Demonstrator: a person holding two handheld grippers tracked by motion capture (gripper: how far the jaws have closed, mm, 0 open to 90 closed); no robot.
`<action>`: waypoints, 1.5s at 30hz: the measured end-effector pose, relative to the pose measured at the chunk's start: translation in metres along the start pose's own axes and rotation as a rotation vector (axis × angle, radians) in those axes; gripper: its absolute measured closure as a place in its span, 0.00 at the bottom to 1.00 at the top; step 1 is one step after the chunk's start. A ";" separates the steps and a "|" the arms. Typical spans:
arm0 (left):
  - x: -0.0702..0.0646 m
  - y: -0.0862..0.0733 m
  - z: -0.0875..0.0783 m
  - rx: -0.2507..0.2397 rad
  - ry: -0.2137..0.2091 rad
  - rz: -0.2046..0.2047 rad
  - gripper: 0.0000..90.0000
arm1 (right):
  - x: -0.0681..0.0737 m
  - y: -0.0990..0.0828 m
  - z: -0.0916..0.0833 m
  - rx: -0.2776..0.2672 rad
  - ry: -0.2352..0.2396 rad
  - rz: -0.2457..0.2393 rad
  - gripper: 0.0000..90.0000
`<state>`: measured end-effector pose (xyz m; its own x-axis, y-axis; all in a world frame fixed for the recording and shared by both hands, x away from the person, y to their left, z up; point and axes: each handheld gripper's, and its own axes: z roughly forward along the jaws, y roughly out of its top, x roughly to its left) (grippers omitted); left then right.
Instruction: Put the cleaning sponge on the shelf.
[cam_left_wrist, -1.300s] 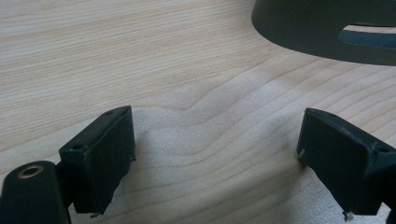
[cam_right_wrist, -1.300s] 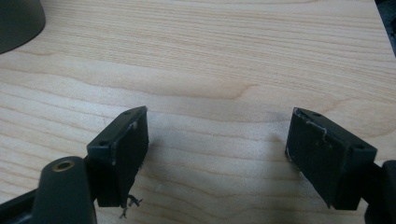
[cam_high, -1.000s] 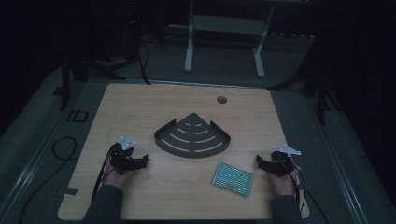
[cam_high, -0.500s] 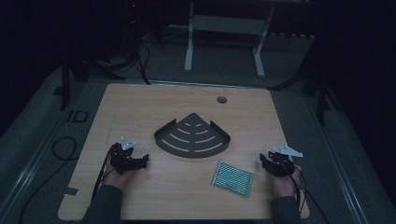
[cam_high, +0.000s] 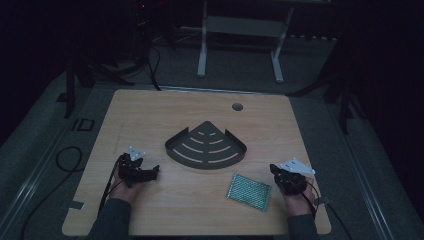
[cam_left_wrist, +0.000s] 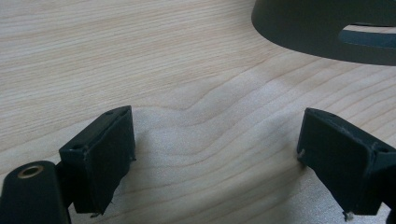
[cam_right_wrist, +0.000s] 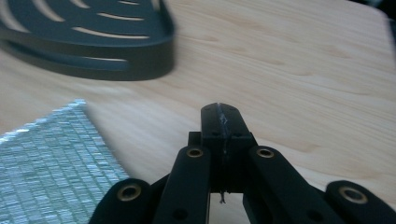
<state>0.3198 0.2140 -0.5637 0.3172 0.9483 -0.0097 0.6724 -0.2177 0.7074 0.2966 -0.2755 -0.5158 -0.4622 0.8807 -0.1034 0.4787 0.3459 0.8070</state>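
A dark fan-shaped corner rack (cam_high: 206, 146) with curved slots lies at the middle of the wooden table (cam_high: 150, 115). A silvery green woven pad (cam_high: 249, 191) lies flat near the front right. My left gripper (cam_high: 151, 172) rests on the table left of the rack, jaws open with bare wood between them (cam_left_wrist: 215, 154); the rack's rim (cam_left_wrist: 322, 28) shows at the upper right of that view. My right gripper (cam_high: 276, 170) sits right of the pad, jaws shut with nothing in them (cam_right_wrist: 220, 122). The pad (cam_right_wrist: 46, 163) and rack (cam_right_wrist: 88, 37) lie to its left.
A round cable hole (cam_high: 237, 106) sits near the table's far edge. Cables trail off the table's left side onto the floor (cam_high: 65, 160). A white desk frame (cam_high: 240, 30) stands beyond the table in the dark room.
The right gripper has shifted slightly forward and left, towards the pad. The left gripper has stayed in place.
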 end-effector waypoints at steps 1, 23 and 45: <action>0.000 0.000 0.000 0.000 0.000 0.000 0.13 | 0.002 0.000 0.000 0.001 0.013 -0.003 1.00; 0.000 0.000 0.000 0.000 0.000 0.000 0.13 | 0.050 -0.008 0.010 0.114 0.262 -0.184 1.00; 0.000 0.000 0.000 0.000 0.001 0.000 0.13 | 0.008 -0.013 0.016 0.146 0.137 -0.049 1.00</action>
<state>0.3197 0.2140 -0.5637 0.3169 0.9484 -0.0093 0.6726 -0.2178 0.7072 0.2985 -0.2679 -0.5367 -0.5802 0.8128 -0.0518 0.5516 0.4389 0.7093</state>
